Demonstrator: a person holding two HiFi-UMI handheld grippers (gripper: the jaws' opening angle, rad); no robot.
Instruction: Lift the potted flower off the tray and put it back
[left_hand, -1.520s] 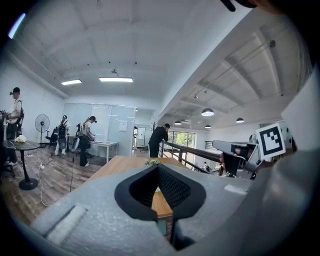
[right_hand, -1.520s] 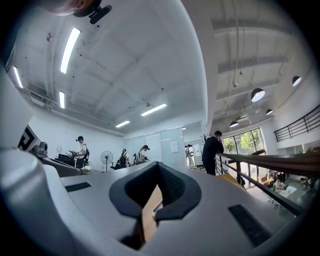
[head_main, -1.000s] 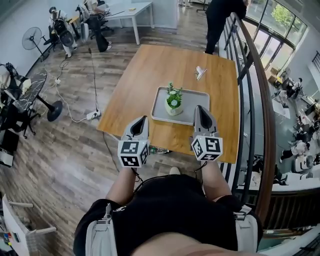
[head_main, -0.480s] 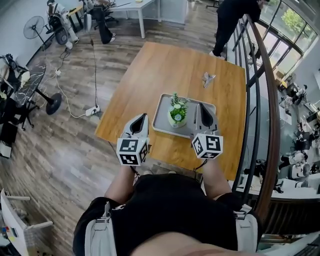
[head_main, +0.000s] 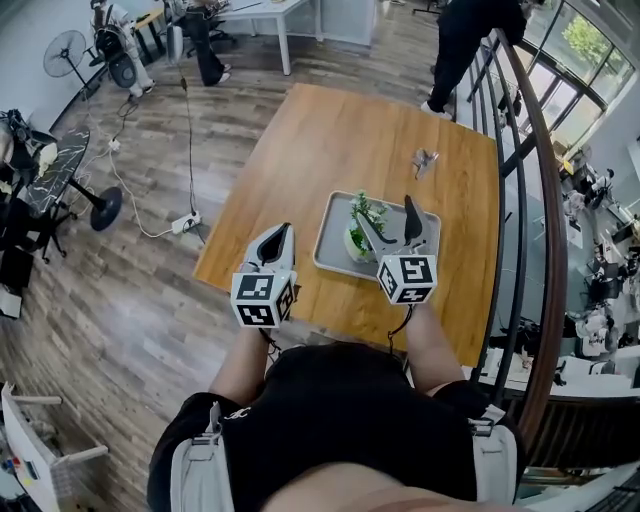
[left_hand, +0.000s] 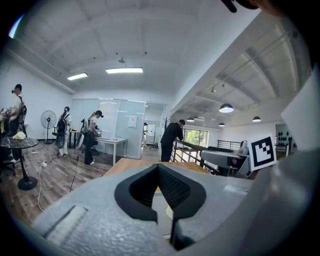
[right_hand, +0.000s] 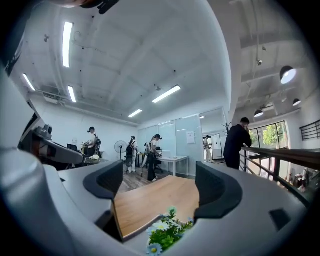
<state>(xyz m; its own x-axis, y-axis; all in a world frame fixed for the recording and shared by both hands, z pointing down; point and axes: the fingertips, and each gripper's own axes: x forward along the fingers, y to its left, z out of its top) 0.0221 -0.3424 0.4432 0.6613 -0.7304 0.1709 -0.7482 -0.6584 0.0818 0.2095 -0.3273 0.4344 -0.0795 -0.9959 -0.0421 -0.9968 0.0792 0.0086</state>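
The potted flower (head_main: 361, 224), a small white pot with green leaves and pale blooms, stands on the grey tray (head_main: 337, 254) on the wooden table (head_main: 300, 150). My right gripper (head_main: 388, 220) reaches over the tray and its jaws are opening. One finger crosses in front of the pot, and the pads do not press on it. In the right gripper view the blooms (right_hand: 166, 233) show low between the spread jaws of that gripper (right_hand: 162, 186). My left gripper (head_main: 284, 231) is shut and empty, left of the tray; its closed tips (left_hand: 159, 169) point across the table.
A small metal clip (head_main: 425, 158) lies on the table beyond the tray. A railing (head_main: 522, 190) runs close along the table's right side, with a person in black (head_main: 468, 28) at its far end. A power strip (head_main: 186, 223) and cables lie on the floor at left.
Both grippers moved forward toward the tray. The right gripper, shut before, now has its jaws spread beside the flower. The left stays shut.
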